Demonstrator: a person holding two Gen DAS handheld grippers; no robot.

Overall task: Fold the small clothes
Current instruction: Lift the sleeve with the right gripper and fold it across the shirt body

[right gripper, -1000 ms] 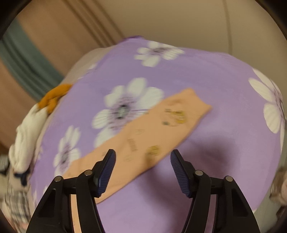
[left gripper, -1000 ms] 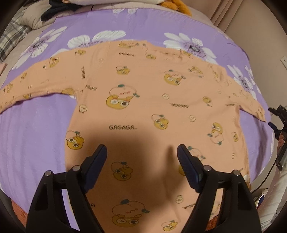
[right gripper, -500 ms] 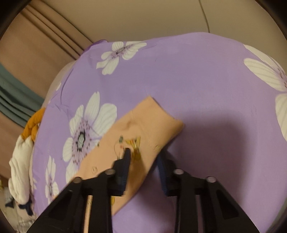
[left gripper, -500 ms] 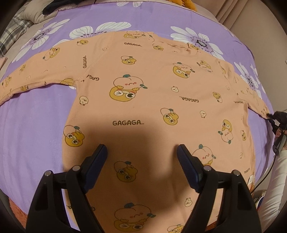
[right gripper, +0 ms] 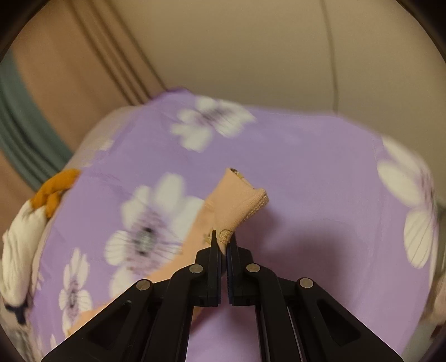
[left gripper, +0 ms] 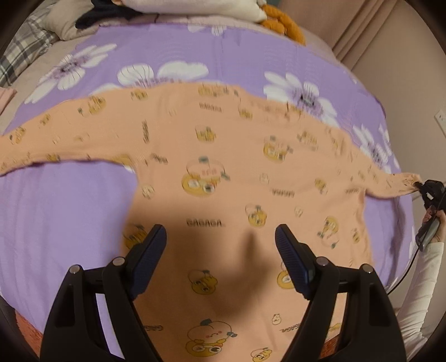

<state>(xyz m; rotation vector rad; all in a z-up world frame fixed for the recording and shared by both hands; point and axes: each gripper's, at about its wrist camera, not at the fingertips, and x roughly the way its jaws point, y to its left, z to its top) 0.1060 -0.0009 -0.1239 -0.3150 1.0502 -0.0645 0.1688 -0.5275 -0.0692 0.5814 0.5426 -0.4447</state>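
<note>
An orange long-sleeved top [left gripper: 223,156] with cartoon prints lies spread flat on the purple flowered sheet [left gripper: 55,211], sleeves out to both sides. My left gripper [left gripper: 220,247] is open and empty, hovering over the lower body of the top. My right gripper [right gripper: 223,242] is shut on the cuff of the right sleeve [right gripper: 237,200] and holds it lifted off the sheet. In the left wrist view the right gripper [left gripper: 429,189] shows at the far right edge, holding the sleeve end [left gripper: 401,183].
A pile of bedding and clothes [left gripper: 195,8] with an orange item [left gripper: 284,25] lies at the bed's far end. A beige wall [right gripper: 251,55] and curtains [right gripper: 22,111] stand beyond the bed. The bed edge runs close on the right.
My right gripper closed on the sleeve cuff and lifted it off the sheet. My left gripper stayed open and pulled back a little over the top's body.
</note>
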